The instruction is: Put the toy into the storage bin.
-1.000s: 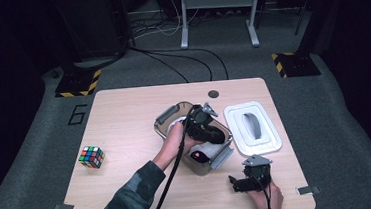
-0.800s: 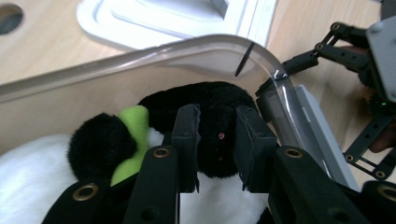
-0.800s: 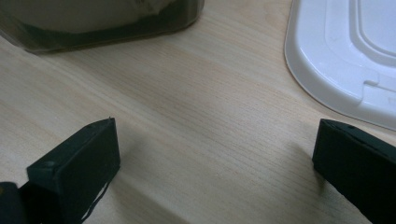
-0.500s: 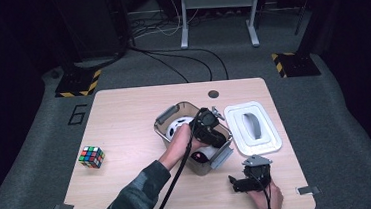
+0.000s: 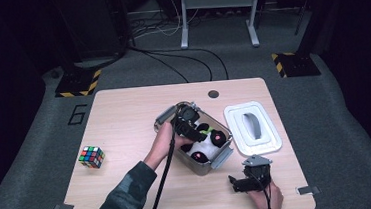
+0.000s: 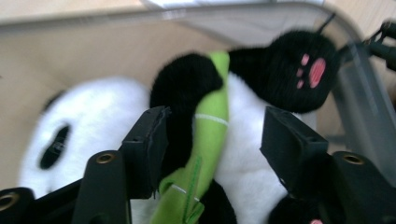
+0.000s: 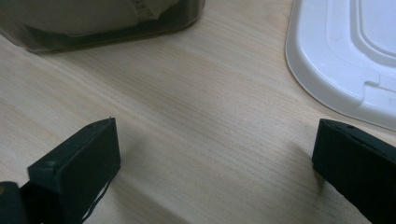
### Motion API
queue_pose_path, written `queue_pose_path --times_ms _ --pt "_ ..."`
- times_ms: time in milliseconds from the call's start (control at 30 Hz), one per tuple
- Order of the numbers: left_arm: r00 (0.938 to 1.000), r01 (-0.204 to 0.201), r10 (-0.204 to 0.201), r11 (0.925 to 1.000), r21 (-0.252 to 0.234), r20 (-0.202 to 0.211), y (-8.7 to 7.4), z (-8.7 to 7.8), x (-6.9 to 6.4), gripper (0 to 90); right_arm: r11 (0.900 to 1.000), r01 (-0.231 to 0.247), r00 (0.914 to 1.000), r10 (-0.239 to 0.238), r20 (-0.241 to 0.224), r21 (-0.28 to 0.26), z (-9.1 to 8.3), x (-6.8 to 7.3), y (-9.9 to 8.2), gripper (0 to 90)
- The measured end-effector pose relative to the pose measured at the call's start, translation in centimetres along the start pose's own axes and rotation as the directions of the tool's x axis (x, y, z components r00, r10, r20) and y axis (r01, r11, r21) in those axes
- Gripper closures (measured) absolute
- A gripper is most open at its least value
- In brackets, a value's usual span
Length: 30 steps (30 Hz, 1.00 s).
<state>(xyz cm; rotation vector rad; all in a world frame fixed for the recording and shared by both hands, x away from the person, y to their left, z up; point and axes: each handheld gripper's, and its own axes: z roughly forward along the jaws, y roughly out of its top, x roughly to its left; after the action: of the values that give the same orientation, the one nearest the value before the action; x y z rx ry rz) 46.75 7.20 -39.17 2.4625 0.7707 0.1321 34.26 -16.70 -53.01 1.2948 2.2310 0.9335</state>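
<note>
left gripper [image 6: 212, 140] inside bin [image 5: 167, 117], jaws just been opening, released astride panda [image 6: 252, 154]; right gripper [image 7: 215, 163] spread wide, empty, over table [image 7: 201, 93] near lid [image 7: 345, 51]

Spread fingers [image 7: 77, 170] over wooden table [image 7: 201, 116], beside white lid [image 7: 345, 51].
</note>
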Motion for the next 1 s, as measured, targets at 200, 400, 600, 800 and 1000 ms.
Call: queue_pose_path --times_ms 200,400,600,800,1000 --pt "0.9999 -0.016 0.016 0.9994 0.029 0.001 -0.2 1.4 -0.3 52.0 1.0000 0.002 1.0000 -0.002 0.000 0.000 0.0 0.0 0.0 0.3" --pt "0.9972 -0.055 0.060 0.9926 0.108 -0.045 0.3 2.2 -0.8 62.9 1.0000 0.002 1.0000 -0.002 -0.001 0.001 0.0 0.0 0.0 0.3" --pt "0.9957 -0.071 0.079 0.9866 0.147 -0.048 0.6 2.9 -0.8 66.1 1.0000 0.003 1.0000 -0.003 0.000 0.000 0.0 0.0 0.0 0.3" --pt "0.9987 -0.047 0.048 0.9969 0.063 -0.015 0.2 1.2 -0.3 55.6 1.0000 0.004 1.0000 -0.004 0.001 0.000 0.0 0.0 0.0 0.3" --pt "0.9996 -0.022 0.022 0.9991 -0.035 -0.019 -0.7 -1.2 0.2 31.4 1.0000 0.003 1.0000 -0.003 0.000 0.000 0.0 0.0 0.0 0.4"
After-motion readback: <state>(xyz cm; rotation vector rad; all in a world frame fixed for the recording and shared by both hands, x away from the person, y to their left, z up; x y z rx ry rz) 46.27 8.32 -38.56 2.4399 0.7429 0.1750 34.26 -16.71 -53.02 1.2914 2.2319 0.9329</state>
